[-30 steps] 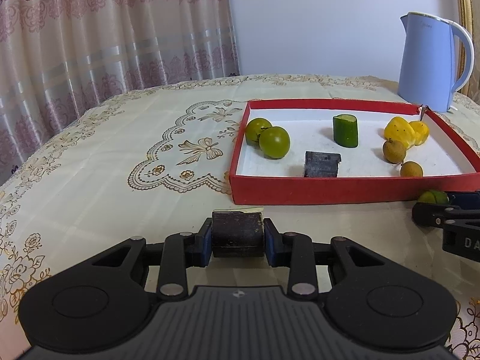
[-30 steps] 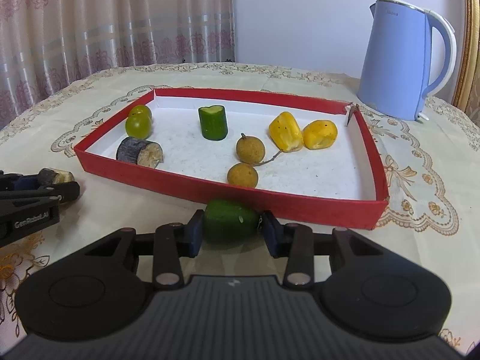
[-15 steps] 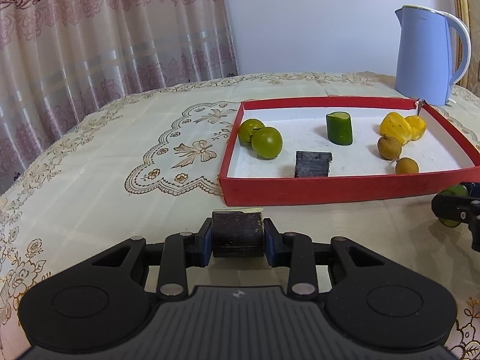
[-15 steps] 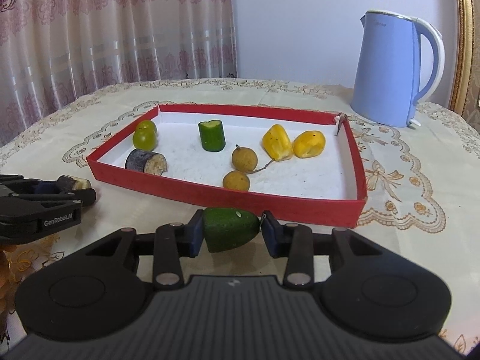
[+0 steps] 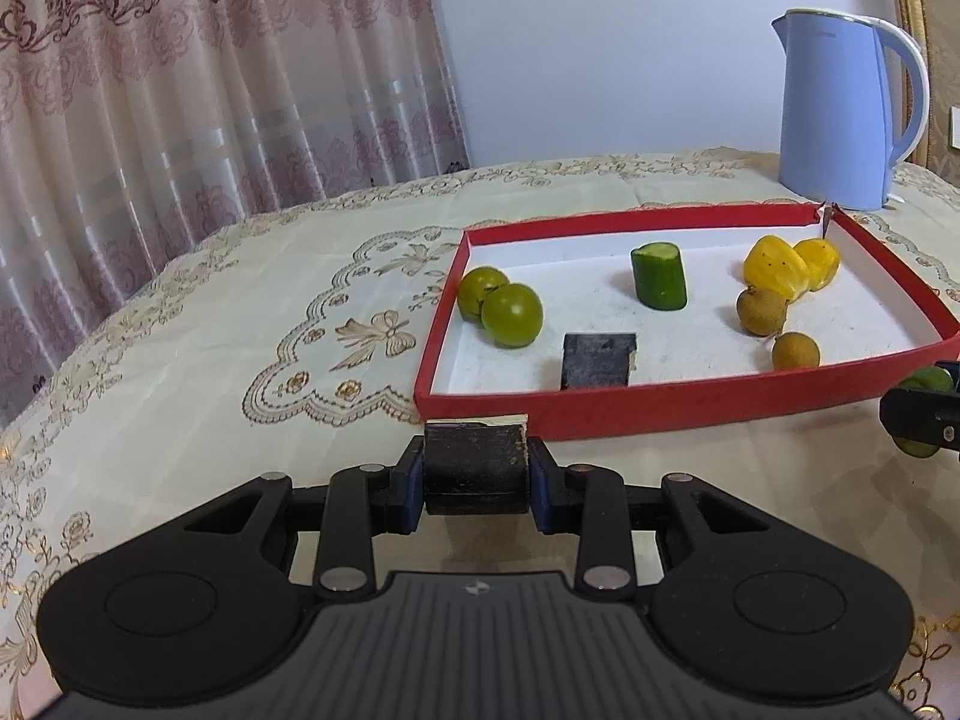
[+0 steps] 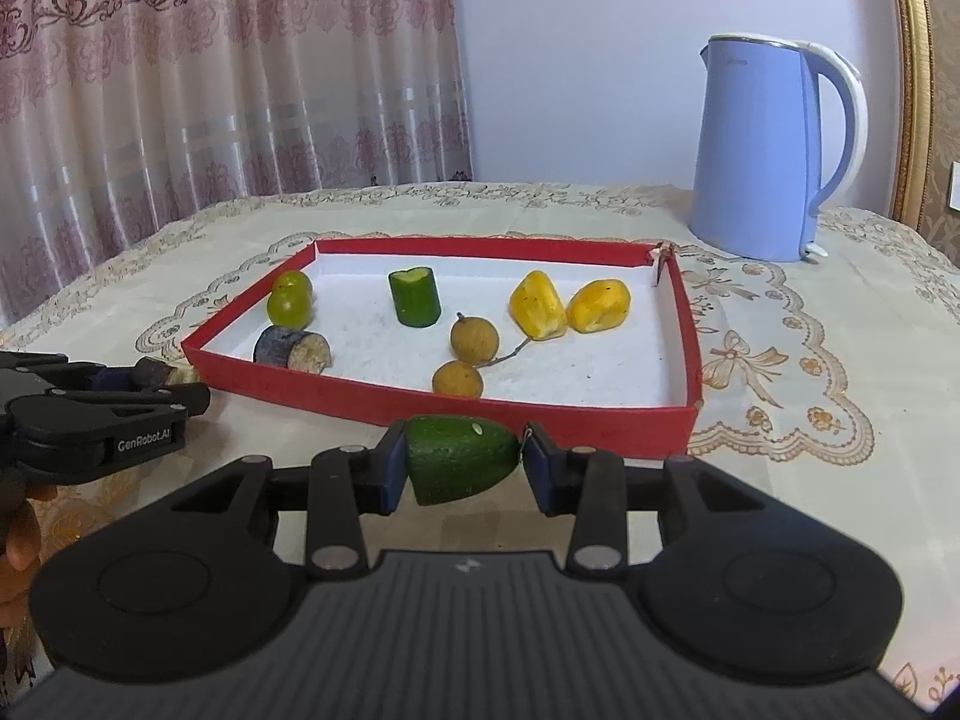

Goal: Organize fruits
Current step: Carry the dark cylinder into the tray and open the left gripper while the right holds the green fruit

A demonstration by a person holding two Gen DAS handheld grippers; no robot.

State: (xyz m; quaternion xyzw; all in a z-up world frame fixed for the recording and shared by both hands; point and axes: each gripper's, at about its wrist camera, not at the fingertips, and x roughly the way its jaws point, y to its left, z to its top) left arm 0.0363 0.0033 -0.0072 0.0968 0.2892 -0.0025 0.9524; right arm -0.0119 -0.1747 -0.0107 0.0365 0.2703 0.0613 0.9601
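We are in a home, at what looks like a dining table point(image 6: 780, 276) spread with a cream, gold-embroidered cloth point(image 5: 240, 324). Behind it hang patterned pink curtains point(image 6: 210, 72) beside a plain pale wall point(image 5: 600, 42). A blue electric kettle point(image 6: 762, 150) stands on the table, and a gilded frame point(image 6: 909, 72) edges the right side.

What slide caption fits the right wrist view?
Right tongs grip a green cucumber end before the red tray of sorted produce.
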